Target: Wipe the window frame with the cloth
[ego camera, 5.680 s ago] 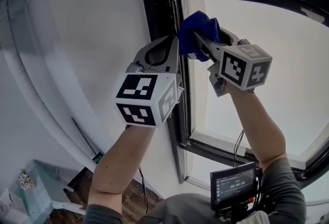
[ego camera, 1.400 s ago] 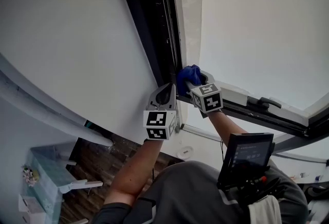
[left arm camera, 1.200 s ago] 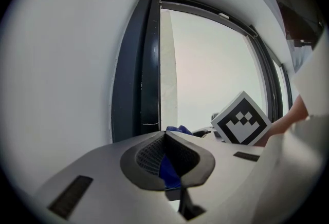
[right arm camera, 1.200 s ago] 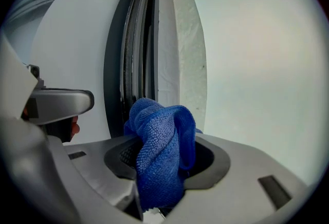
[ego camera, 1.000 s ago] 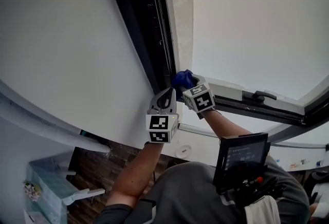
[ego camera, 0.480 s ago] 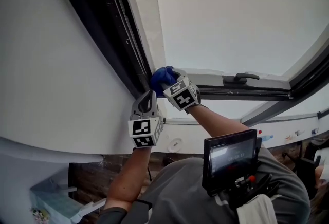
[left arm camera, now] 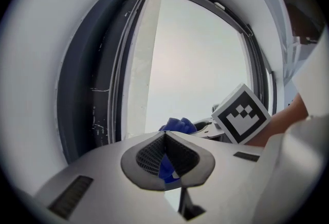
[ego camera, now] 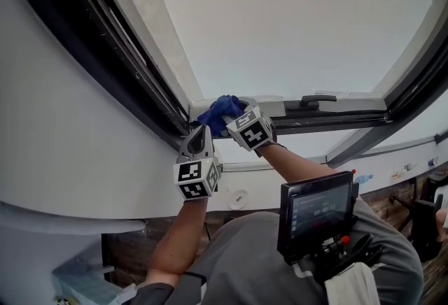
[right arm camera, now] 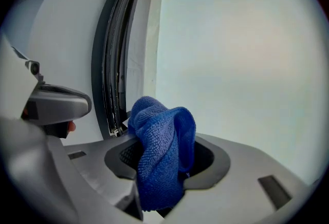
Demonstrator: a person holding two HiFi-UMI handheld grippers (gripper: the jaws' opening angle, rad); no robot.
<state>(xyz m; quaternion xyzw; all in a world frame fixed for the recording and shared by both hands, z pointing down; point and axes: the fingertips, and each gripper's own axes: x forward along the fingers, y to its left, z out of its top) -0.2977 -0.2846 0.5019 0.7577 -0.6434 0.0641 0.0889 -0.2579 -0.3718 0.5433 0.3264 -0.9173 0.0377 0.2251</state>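
Head view: window frame [ego camera: 105, 52], white wall [ego camera: 63, 157].

At the window: I am reaching both grippers up to the lower left corner of the window frame [ego camera: 122, 66]. My right gripper [ego camera: 229, 117] is sitting right at that corner, with the cloth [ego camera: 218, 112] caught between its jaws and bulging out ahead of the tips, where the side rail is meeting the bottom rail. My left gripper [ego camera: 199, 134] is hanging just left of and below the right one, in front of the wall [ego camera: 63, 143] beside the frame. The window handle [ego camera: 318, 98] is lying along the bottom rail, right of the cloth. A screen [ego camera: 315, 209] is riding below my right forearm.
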